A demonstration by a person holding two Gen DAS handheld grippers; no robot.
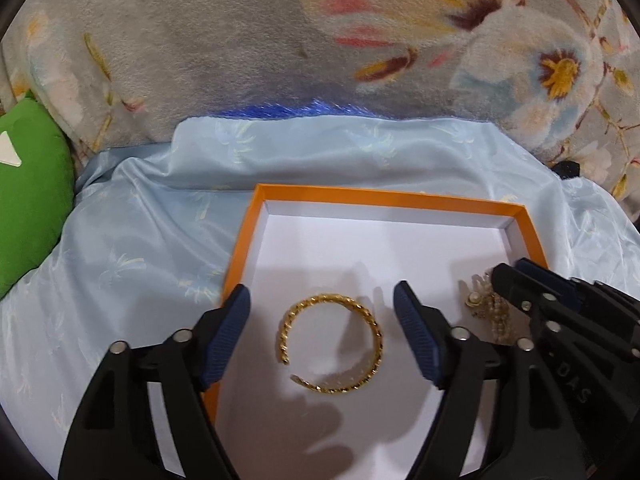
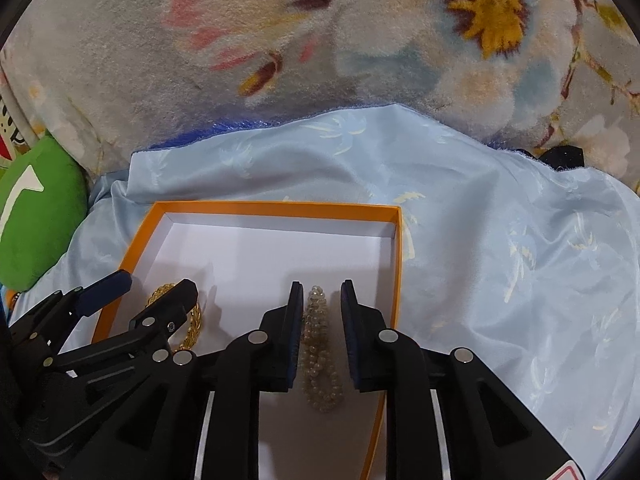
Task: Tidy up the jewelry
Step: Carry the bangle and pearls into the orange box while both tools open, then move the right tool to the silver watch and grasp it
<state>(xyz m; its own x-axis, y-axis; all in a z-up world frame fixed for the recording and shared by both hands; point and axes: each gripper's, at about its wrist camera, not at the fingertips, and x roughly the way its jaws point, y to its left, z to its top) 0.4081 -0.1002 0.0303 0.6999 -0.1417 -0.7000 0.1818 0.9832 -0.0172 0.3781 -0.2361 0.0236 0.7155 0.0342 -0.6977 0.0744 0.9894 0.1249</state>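
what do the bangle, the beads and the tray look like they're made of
Bangle: looks like gold-toned metal, shiny, with a twisted rope texture; plated or solid cannot be told.
Beads: pale, glossy and faintly translucent, perhaps glass or imitation pearl.
Tray: seemingly cardboard, matte orange outside, plain white inside, with crisp folded corners.

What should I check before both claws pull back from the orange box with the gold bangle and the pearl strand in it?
1. Gold bangle lies flat on the white floor of the orange box: ok.
2. Left claw open, pads clear of the bangle on both sides: ok.
3. Pearl strand inside the box, by its right wall: ok.
4. Right claw free of the strand: cannot tell; the jaws stand narrowly apart with the beads between them, and the gaps look slim.
5. Bangle and strand apart, not tangled: ok.
6. Box level on the blue satin cloth: cannot tell.
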